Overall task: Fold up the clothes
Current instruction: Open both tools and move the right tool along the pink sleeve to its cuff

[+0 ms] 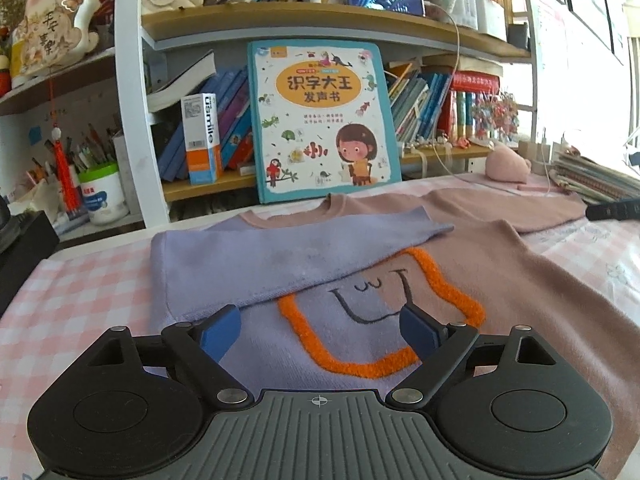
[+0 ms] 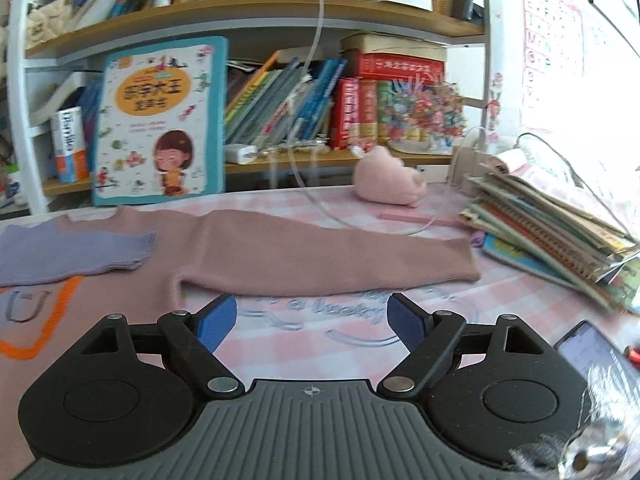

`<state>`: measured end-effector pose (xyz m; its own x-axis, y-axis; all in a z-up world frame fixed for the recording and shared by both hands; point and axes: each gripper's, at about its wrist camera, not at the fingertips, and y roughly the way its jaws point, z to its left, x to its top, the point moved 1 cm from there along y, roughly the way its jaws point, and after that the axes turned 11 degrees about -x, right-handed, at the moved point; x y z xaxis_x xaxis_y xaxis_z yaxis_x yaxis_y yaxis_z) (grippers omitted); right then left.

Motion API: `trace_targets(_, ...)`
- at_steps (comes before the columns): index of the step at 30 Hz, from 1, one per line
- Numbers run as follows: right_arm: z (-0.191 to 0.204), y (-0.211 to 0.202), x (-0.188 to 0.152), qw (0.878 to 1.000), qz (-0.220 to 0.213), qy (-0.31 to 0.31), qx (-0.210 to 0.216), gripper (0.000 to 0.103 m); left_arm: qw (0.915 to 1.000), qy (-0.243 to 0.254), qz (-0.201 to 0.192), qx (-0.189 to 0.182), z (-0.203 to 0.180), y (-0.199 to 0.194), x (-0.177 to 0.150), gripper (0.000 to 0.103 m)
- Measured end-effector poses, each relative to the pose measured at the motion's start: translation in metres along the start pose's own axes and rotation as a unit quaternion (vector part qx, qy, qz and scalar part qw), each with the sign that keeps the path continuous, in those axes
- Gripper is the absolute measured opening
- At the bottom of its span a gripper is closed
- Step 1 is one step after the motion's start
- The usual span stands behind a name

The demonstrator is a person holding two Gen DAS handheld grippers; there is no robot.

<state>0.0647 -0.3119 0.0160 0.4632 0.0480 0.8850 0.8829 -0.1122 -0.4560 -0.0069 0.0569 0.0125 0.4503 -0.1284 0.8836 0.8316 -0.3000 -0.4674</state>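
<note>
The near part of the table (image 2: 280, 332) is bare, so a gripper can pass there. At the right edge a pile of notebooks (image 2: 560, 240) and a phone (image 2: 592, 356) block the way. Along the back edge stand a big picture book (image 1: 320, 120), a pink plush toy (image 2: 388, 180) and a cable (image 2: 320, 208).

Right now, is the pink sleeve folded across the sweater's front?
No, the pink sleeve lies stretched out sideways on the checked tablecloth.
</note>
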Motion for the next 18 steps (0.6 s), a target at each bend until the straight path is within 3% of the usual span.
trace_targets(7,-0.024,0.03,0.015,0.999,0.014,-0.025,-0.026,0.081,0.9999,0.002,0.01,-0.007,-0.003,0.003,-0.003,0.094)
trace_targets(18,-0.065,0.084,0.024,0.994,0.099,0.035,-0.037,0.081,0.9999,0.0,0.016,-0.005,-0.003,0.005,-0.004,0.097)
